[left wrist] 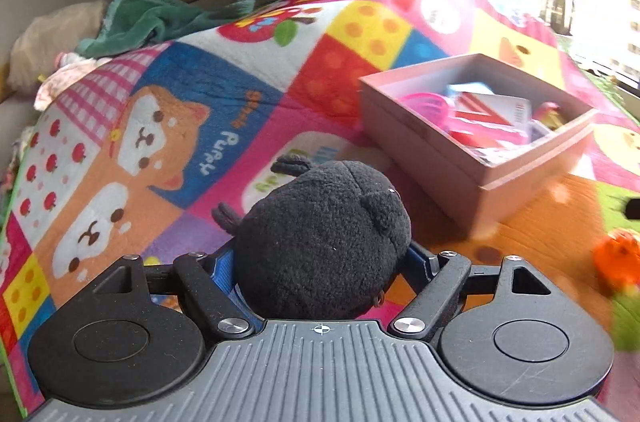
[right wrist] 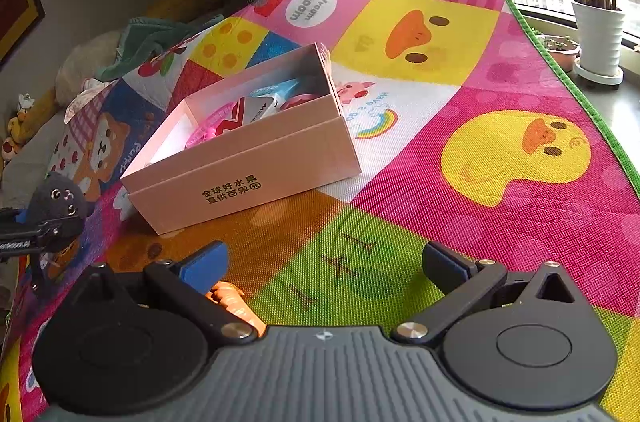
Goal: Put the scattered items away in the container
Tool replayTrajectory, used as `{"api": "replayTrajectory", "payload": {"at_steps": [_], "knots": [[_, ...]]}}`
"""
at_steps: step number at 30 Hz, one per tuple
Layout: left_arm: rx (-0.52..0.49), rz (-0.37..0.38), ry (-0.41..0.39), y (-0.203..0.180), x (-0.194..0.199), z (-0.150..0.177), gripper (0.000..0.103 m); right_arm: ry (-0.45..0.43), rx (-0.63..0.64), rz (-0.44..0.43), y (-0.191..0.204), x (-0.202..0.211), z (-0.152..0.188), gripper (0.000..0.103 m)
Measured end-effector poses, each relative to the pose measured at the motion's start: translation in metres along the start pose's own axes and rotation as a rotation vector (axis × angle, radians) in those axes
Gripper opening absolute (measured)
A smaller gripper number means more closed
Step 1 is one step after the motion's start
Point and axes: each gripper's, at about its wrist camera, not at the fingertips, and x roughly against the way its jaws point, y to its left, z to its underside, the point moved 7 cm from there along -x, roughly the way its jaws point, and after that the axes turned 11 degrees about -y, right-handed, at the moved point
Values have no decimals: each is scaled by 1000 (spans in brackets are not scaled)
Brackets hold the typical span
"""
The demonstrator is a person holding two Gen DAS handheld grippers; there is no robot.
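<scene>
Left jaws: closed on the black plush toy, blue pads pressing its two sides; toy raised above the play mat.
Right jaws: spread wide, holding nothing, low over the mat's green patch.
Orange toy: on the mat just beside the right jaws' left finger, partly hidden by it.
Pink box: open, near the mat's middle, ahead of both jaws; pink, red and blue items inside.
Green cloth: bunched at the mat's far left edge.
Potted plant: on the sill beyond the mat's right edge.
</scene>
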Motion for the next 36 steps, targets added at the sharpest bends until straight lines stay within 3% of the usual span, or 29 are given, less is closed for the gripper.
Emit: {"api": "replayTrajectory", "payload": {"at_steps": [4,8,11,14,22,25,31,36], "knots": [[-68,162,39,-44,38,11,84,0,1,1,0,0,0,103],[-123,318,139,-84,54,34,87,4,12,8,1,-1,1,103],[-168,389,185,-106,58,50,89,5,17,11,2,-1,1,103],[-212,387,187,-116,57,56,96,6,18,12,2,-1,1,103],[-254,369,197,-116,62,64,102,13,35,21,4,-3,2,103],[-252,316,158,-117,61,68,103,14,37,22,4,-3,2,103],[-52,310,197,-109,51,74,103,26,56,28,6,-5,3,103],[-30,302,192,-109,52,75,103,47,93,33,9,-7,3,103]]}}
